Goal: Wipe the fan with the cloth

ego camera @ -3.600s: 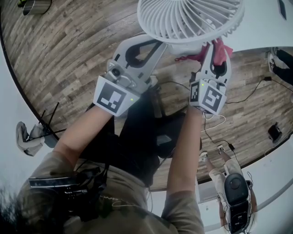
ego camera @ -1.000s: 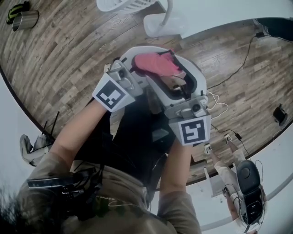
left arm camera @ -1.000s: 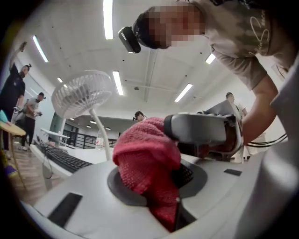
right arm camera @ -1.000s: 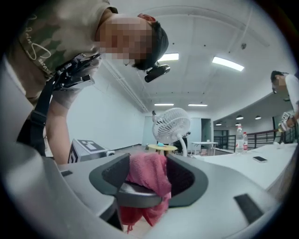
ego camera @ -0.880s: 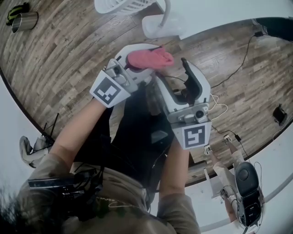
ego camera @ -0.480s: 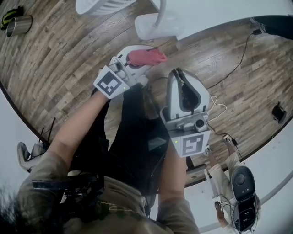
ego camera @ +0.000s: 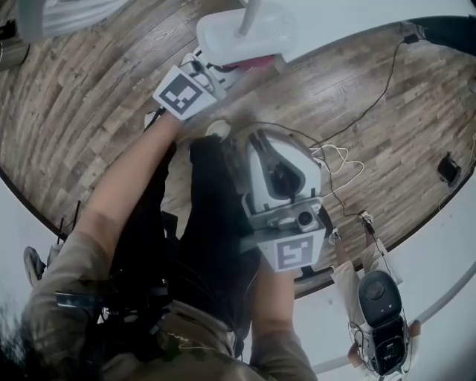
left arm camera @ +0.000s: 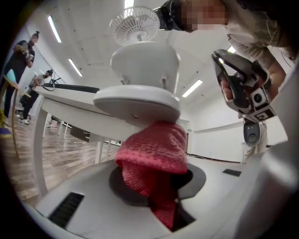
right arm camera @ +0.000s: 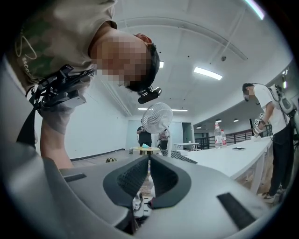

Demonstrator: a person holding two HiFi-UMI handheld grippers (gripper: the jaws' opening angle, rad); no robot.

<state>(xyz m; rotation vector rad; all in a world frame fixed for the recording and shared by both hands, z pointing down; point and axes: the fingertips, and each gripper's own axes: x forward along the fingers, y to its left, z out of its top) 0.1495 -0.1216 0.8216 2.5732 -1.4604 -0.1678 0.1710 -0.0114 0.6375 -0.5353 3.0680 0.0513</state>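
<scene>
Left gripper (left arm camera: 159, 183) with red cloth (left arm camera: 154, 149) at white fan base (left arm camera: 140, 100)

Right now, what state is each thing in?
fan: upright on the table.
cloth: bunched, gripped, against the fan's base.
left hand-held gripper: shut on cloth, jaws just tightened.
right hand-held gripper: just closed, shut, empty.
</scene>
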